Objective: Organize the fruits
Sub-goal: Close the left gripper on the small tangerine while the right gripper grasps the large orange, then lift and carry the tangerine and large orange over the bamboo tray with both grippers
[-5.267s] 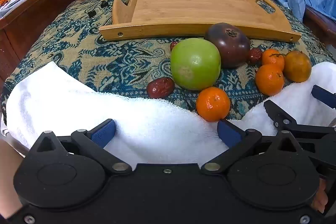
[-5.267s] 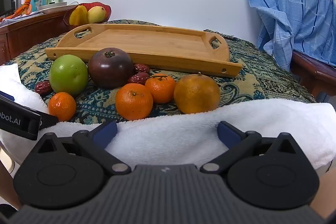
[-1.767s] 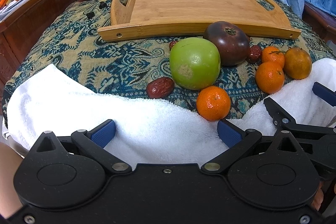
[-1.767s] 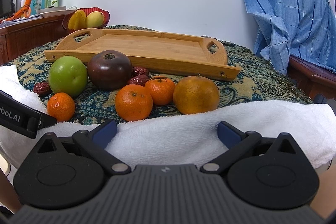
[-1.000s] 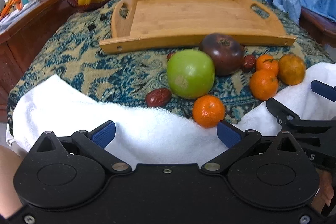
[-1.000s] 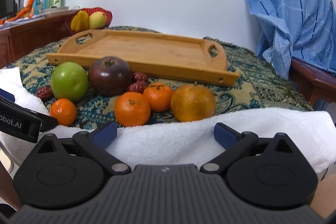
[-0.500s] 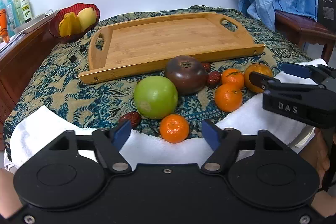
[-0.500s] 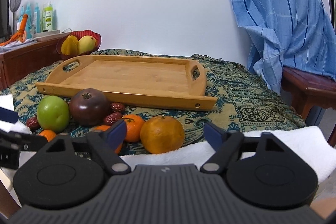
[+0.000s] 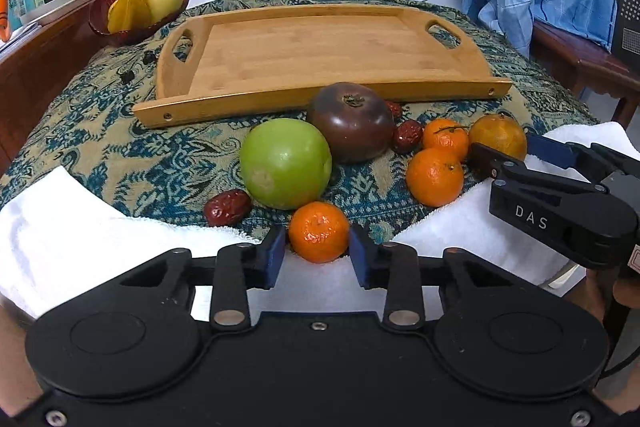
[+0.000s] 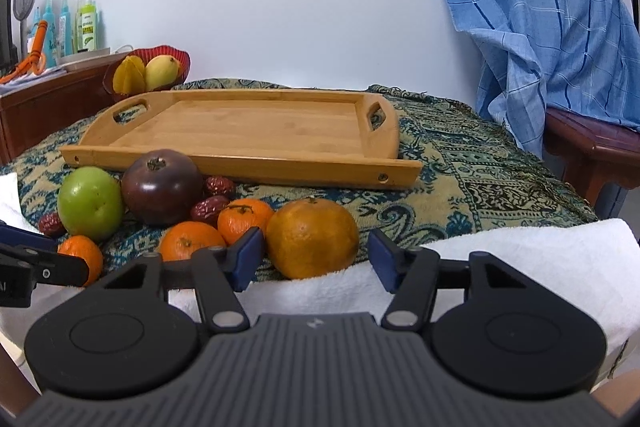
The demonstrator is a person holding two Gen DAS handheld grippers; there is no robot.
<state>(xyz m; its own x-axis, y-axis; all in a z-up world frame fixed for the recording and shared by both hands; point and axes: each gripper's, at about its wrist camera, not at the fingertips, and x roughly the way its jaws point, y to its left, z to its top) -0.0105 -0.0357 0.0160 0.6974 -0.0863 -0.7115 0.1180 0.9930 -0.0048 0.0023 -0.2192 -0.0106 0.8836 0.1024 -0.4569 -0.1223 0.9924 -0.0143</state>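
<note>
Table (image 9: 100,131) covered with a blue-and-tan patterned cloth; a white towel (image 9: 60,227) lies along its near edge.

Wooden tray (image 9: 320,47) with cut-out handles sits at the far side of the cloth, nothing in it. All the loose fruit lies on the cloth in front of the tray, between it and the towel.

Red bowl (image 9: 104,23) at far left holds yellow fruit. Blue checked cloth (image 10: 540,27) hangs at right.

Fruit, by size:
- Green apple (image 9: 285,163), touching the dark purple fruit (image 9: 351,121) behind it.
- Large orange (image 10: 312,237), rightmost of the group, at the towel edge.
- Two mid oranges (image 9: 435,177) and (image 9: 445,139), just left of the large orange.
- Small orange (image 9: 319,231), nearest, at the towel edge.
- Red dates: one (image 9: 227,207) left of the small orange, others (image 9: 407,135) beside the purple fruit.

Left gripper (image 9: 318,255): open, blue pads flanking the small orange with a slight gap on each side; no contact visible.

Right gripper (image 10: 316,259): open, pads either side of the large orange; left pad close to the fruit, right pad clear of it.
</note>
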